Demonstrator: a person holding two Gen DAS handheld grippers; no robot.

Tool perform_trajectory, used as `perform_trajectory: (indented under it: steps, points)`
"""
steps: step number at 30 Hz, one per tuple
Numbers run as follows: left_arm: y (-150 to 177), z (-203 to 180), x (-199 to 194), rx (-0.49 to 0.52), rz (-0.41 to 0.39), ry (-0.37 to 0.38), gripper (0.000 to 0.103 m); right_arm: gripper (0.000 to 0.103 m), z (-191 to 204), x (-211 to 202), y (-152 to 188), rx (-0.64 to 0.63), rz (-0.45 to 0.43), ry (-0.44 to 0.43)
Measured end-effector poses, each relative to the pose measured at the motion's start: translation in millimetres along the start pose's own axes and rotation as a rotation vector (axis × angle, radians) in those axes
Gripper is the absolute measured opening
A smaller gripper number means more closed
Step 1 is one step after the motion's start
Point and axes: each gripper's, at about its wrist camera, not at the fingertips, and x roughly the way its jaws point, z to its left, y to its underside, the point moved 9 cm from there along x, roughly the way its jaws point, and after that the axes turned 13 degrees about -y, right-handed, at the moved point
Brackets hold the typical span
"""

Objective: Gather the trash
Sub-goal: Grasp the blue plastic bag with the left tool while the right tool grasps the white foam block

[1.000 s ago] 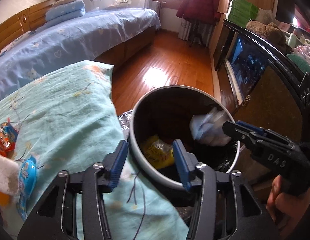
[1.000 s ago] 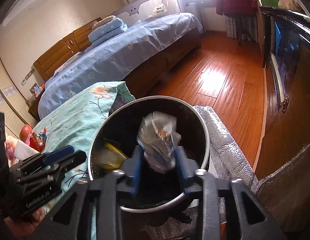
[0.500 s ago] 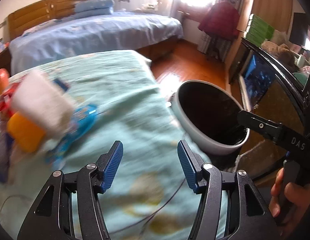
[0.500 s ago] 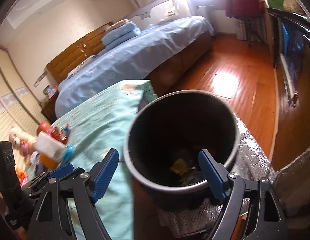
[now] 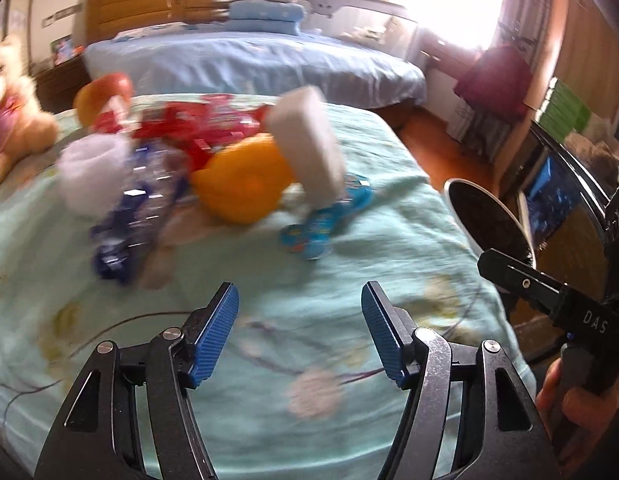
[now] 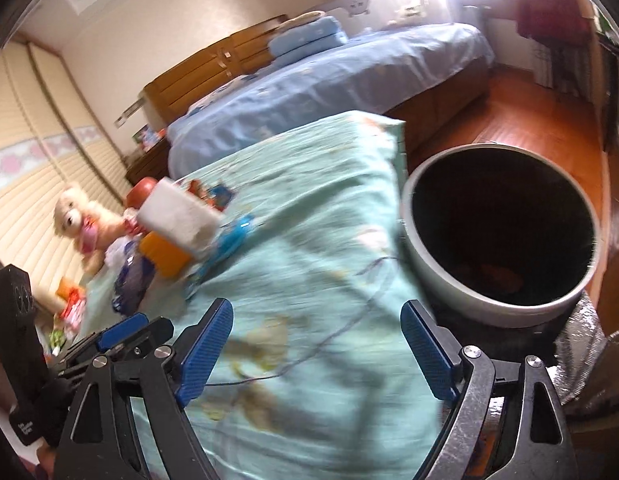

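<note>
Hanging over the teal floral cover [image 5: 269, 360], the left tool [image 5: 299, 330] has its jaws opening with nothing between them. Beside it the right tool [image 6: 317, 354] is opening too, wider and equally empty. Ahead lies the blurred trash heap: a white block [image 5: 307, 152], an orange lump [image 5: 245, 186], a blue wrapper [image 5: 325, 220], red packets [image 5: 197, 124]. The grey bin [image 6: 497, 236] stands off the cover's right edge.
</note>
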Motion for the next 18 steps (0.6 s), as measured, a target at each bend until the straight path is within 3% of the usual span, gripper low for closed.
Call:
perform_trajectory:
  steps: [11, 18]
  points:
    - [-1, 81, 3, -0.107, -0.005, -0.09, 0.066, 0.088, 52, 41, -1, -0.138, 0.062, -0.099]
    - [-13, 100, 13, -0.124, 0.002, -0.106, 0.066, 0.088, 72, 65, -17, -0.249, 0.095, -0.138]
